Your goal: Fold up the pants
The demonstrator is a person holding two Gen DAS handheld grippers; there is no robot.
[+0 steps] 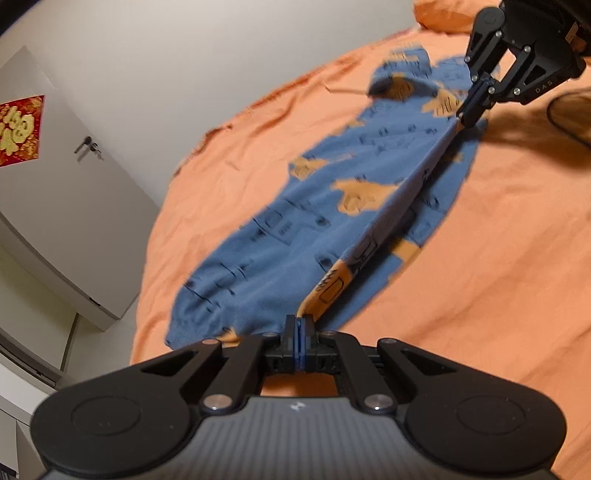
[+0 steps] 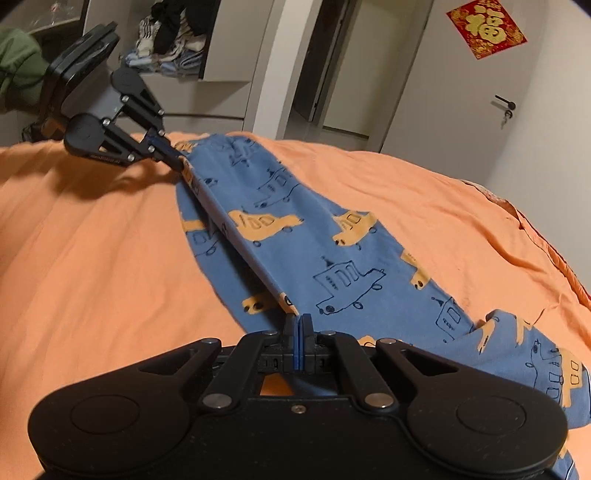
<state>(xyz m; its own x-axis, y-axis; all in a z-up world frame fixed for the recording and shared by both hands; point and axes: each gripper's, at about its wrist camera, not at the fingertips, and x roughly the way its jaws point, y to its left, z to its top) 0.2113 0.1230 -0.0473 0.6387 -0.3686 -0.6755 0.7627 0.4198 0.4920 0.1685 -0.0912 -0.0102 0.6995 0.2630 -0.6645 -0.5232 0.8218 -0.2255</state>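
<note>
Blue pants (image 1: 280,236) printed with orange and outlined cars lie across an orange bedsheet (image 1: 498,258). My left gripper (image 1: 300,321) is shut on one end of a raised edge of the pants. The right gripper (image 1: 466,117) is shut on the other end, at the upper right in the left wrist view. That edge is stretched taut between them, just above the rest of the cloth. In the right wrist view the right gripper (image 2: 300,320) pinches the pants (image 2: 314,251) near the bottom, and the left gripper (image 2: 177,162) holds the far end at upper left.
The bed's edge runs along the left, with a white cupboard door (image 1: 66,192) bearing a red paper decoration (image 1: 20,129) beyond it. An orange pillow (image 1: 447,14) lies at the bed's far end. A door with a handle (image 2: 504,103) and shelves of folded clothes (image 2: 173,40) stand behind.
</note>
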